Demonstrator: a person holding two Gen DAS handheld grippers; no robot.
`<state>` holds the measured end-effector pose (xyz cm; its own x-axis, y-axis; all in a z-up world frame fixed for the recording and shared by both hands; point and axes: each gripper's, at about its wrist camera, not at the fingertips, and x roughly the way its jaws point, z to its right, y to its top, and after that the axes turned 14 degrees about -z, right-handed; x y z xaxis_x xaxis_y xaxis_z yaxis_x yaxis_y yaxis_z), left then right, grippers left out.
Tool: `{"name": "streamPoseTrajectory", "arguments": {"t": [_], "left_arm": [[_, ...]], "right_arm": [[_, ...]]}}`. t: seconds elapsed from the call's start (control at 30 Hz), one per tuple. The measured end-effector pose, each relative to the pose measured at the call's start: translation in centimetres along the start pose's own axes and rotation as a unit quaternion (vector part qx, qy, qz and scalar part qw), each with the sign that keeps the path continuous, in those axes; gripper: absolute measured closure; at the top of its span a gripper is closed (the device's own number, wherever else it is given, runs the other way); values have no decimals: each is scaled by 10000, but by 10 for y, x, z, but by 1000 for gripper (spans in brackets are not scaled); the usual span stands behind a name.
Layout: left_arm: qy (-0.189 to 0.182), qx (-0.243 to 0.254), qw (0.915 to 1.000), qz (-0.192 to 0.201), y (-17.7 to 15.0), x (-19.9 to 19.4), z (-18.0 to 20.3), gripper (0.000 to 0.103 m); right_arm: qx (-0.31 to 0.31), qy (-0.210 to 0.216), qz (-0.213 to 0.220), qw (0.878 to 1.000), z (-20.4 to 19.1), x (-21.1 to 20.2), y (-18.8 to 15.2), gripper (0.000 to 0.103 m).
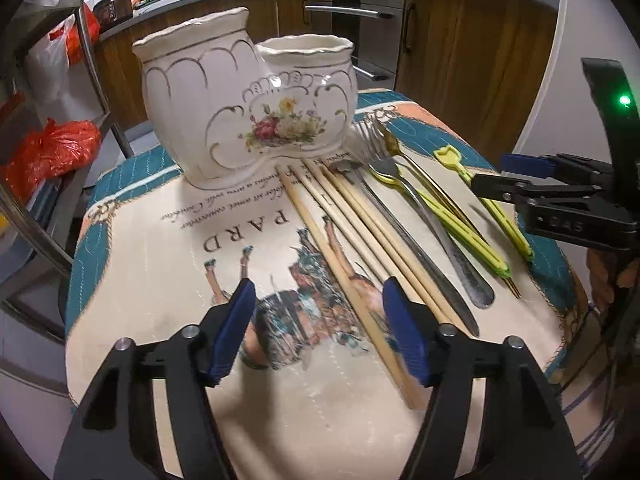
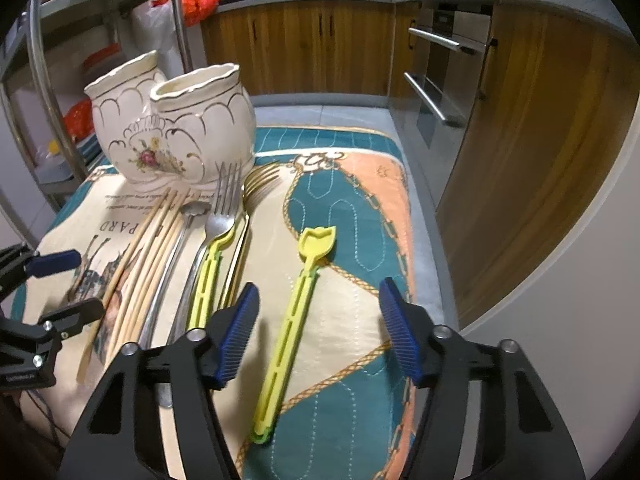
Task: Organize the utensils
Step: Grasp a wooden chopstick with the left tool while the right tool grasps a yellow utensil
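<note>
A white two-pot ceramic holder with a flower print stands at the far side of a printed cloth. In front of it lie several wooden chopsticks, metal forks and spoons and two yellow plastic utensils. My left gripper hovers open over the near ends of the chopsticks; one chopstick passes between its blue pads untouched. My right gripper is open astride the lone yellow utensil's handle, its pads apart from it.
Wooden kitchen cabinets and an oven stand behind the table. A metal rack with red bags is at the left. The right gripper shows at the right edge of the left wrist view.
</note>
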<state>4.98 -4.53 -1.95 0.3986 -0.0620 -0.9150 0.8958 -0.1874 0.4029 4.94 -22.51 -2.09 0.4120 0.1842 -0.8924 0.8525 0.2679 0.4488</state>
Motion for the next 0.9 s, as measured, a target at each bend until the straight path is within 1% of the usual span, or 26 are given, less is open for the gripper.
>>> {"name": "streamPoseTrajectory", "arguments": {"t": [0.03,0.07,0.1,0.13,0.2,0.23,0.27,0.37,0.43,0.53,0.63,0.7,0.9], "left_arm": [[-18,23,10000,-31,-1,2,2,43],[-13,33,10000,-54,-1,3,4,47],[-7,33,10000,-79,-2,5,5,54],[-15,16,10000,-91,-2,7,4,58],[-15,-11,10000,-70,-1,8,2,69],[-17,-9,10000,-75,0,8,1,73],[-26,3,10000,-88,2,9,-1,79],[-39,7,9999,-116,6,10,-10,92],[-54,73,9998,-151,8,12,-14,92],[13,313,9993,-227,8,11,-16,94],[-12,380,9989,-269,8,10,-20,97],[-50,366,9990,-270,7,10,-24,97],[-87,406,9990,-160,3,7,-31,97]], "right_arm": [[-2,20,-18,10000,-1,1,0,48],[2,43,-37,10000,-1,3,0,49],[17,69,-66,10000,-1,5,1,51],[31,87,-83,9999,-1,7,1,54],[50,97,-110,9999,-1,9,2,58],[56,107,-113,9999,-1,10,2,59],[62,121,-119,9998,0,11,3,60],[100,159,-136,9997,1,14,5,66],[97,145,-132,9998,1,15,7,74],[13,129,-144,9998,-2,16,9,83],[-93,117,-137,9998,-5,15,8,90],[-129,97,-100,9998,-6,14,7,92],[-99,94,43,9999,-5,6,4,92]]}}
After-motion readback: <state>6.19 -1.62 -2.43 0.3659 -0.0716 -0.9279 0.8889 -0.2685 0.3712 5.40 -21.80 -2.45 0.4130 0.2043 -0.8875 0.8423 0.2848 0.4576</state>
